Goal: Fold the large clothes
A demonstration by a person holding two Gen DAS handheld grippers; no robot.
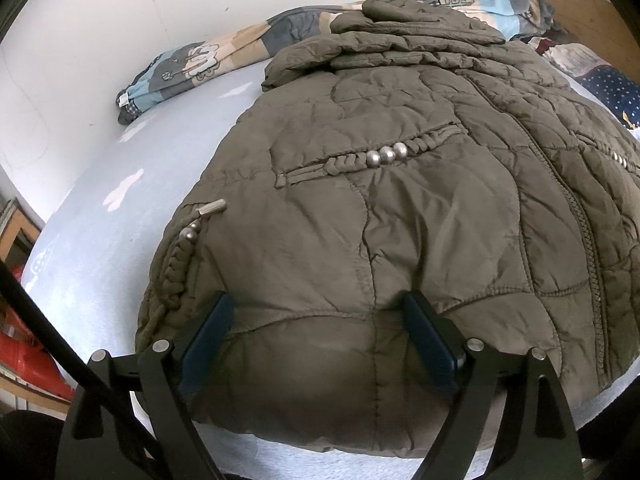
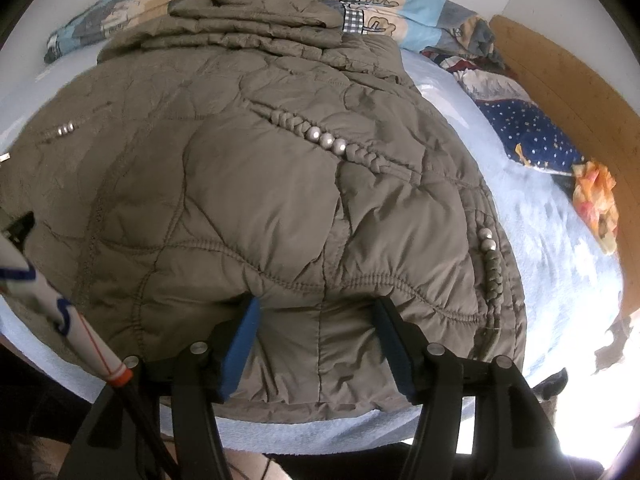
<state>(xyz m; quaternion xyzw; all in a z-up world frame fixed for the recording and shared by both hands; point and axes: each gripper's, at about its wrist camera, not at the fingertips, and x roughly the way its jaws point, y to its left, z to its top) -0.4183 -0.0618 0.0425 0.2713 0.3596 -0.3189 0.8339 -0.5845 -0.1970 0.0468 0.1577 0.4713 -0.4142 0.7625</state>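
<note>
Left tongs [image 1: 318,334] spread wide, blue pads [image 1: 206,346] apart with the bottom hem of the quilted olive jacket [image 1: 400,208] bulging between them; fabric sits in the gap, fingers not pressed together on it, so open and straddling the hem rather than pinching. Right tongs [image 2: 316,342] same story: wide apart, blue pads [image 2: 240,348] either side of a hem section of the jacket [image 2: 260,200], touching the padding at the tips, not clamped

Jacket lies front up on the bed [image 1: 100,216], hem toward the tongs, collar end away. Zip [image 1: 588,240] runs up the middle, seen in the left view. Braided pocket trims with silver beads [image 1: 386,155] on both fronts, another set [image 2: 326,139] in the right view. Drawstring with beads and metal end [image 1: 212,207] at the hem's left corner, similar braided cord with beads [image 2: 490,256] at the right edge. Sleeves or hood folded in a heap at the top [image 2: 256,12], can't tell which

Bed has a pale blue sheet [image 2: 560,248]. Patterned duvet [image 1: 188,60] bunched along the far side against a white wall [image 1: 80,20]. Dark blue dotted cloth [image 2: 532,128] and an orange patterned cloth [image 2: 596,196] lie by the wooden bed frame [image 2: 560,72] on the right. Red item [image 1: 28,364] low at the left edge beside the bed, blurred
</note>
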